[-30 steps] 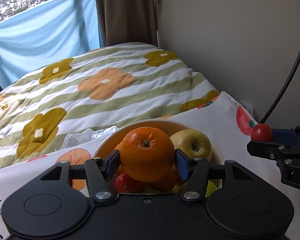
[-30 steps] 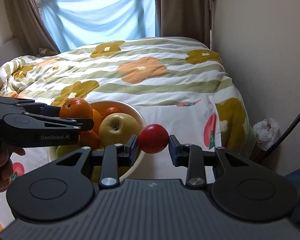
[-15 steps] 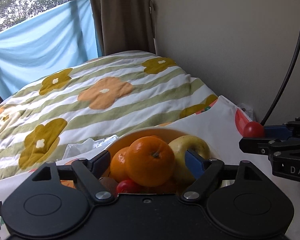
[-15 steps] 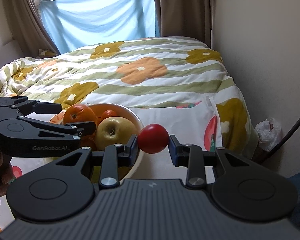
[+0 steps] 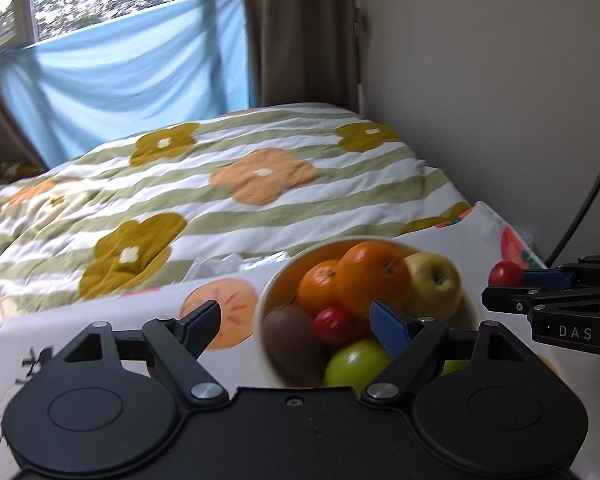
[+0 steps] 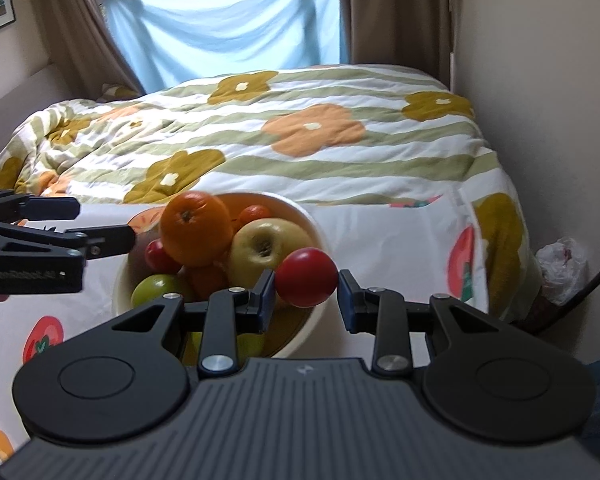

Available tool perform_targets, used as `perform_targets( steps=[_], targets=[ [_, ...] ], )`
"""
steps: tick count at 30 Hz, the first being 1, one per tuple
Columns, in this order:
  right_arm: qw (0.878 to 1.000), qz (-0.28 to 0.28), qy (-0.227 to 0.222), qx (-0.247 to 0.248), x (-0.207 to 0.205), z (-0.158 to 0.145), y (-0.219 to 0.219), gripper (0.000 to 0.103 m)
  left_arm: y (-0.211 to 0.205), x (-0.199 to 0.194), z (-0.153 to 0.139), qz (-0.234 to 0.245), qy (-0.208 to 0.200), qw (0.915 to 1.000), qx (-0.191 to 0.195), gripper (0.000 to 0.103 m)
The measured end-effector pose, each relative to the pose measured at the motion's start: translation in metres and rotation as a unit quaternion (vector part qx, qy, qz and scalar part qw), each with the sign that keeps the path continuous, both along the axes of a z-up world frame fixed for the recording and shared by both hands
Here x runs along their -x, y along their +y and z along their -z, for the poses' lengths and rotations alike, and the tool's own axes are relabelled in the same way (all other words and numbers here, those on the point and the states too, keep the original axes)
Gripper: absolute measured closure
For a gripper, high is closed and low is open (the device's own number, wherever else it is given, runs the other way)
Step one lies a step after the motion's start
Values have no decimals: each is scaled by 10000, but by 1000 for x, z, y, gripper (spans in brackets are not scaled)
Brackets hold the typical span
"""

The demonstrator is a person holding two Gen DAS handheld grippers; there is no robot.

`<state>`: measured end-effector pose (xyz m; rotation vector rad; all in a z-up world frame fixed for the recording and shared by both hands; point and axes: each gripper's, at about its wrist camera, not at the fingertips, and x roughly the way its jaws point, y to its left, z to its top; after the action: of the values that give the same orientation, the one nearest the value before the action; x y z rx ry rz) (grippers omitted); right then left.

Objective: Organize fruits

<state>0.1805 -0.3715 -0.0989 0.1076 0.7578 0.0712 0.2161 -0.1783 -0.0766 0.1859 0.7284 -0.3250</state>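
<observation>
A cream bowl [image 5: 265,312] [image 6: 317,236] holds a large orange [image 5: 374,278] [image 6: 194,226], a yellow apple [image 5: 436,282] [image 6: 266,246], a kiwi [image 5: 292,338], a green apple [image 5: 356,362], a small red fruit [image 5: 332,320] and small oranges. My left gripper [image 5: 296,322] is open and empty, to the left of the bowl; it also shows in the right wrist view [image 6: 100,226]. My right gripper [image 6: 306,294] is shut on a red tomato [image 6: 306,278] [image 5: 506,273] just above the bowl's right rim.
The bowl sits on a white cloth with fruit prints [image 5: 440,236] over a table. Behind it lies a bed with a flowered, striped quilt [image 5: 240,184]. A wall is close on the right, with a black cable [image 5: 580,208] and a plastic bag [image 6: 562,264].
My left gripper let go of the large orange, which now rests on top of the fruit in the bowl, and opened and drew back to the left. My right gripper still holds the tomato.
</observation>
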Motion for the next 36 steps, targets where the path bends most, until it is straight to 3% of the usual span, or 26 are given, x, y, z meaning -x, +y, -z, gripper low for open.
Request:
perform_targets(
  steps=[4,5,7,9,17,30,32,36],
  targets=[
    [9999,-128,75,-49,-4,9,4,53,10,6,2,-225,39,9997,10,18],
    [9999,-107,49,-42,-3,10,5,50,12,7,2,-289,29,9996,26,18],
    [9999,-106,2,-48,-2,12,5,34,15,10,2,-433,9,9990,94,18],
    [10000,-76,-46,-34,0,11,3,30,17,14,1,-539,-17,9984,157,18],
    [9999,-101,-118,25,10,0,2,30,24,30,-15,-743,-190,9968,229,18],
    [9985,-25,-518,150,62,-85,50,30,84,95,-78,-1132,-596,9907,464,18],
    [9983,-17,-568,158,74,-100,63,26,98,107,-88,-1257,-585,9892,466,18],
    [9972,19,-730,160,101,-125,89,8,122,133,-103,-1380,-615,9870,548,18]
  ],
)
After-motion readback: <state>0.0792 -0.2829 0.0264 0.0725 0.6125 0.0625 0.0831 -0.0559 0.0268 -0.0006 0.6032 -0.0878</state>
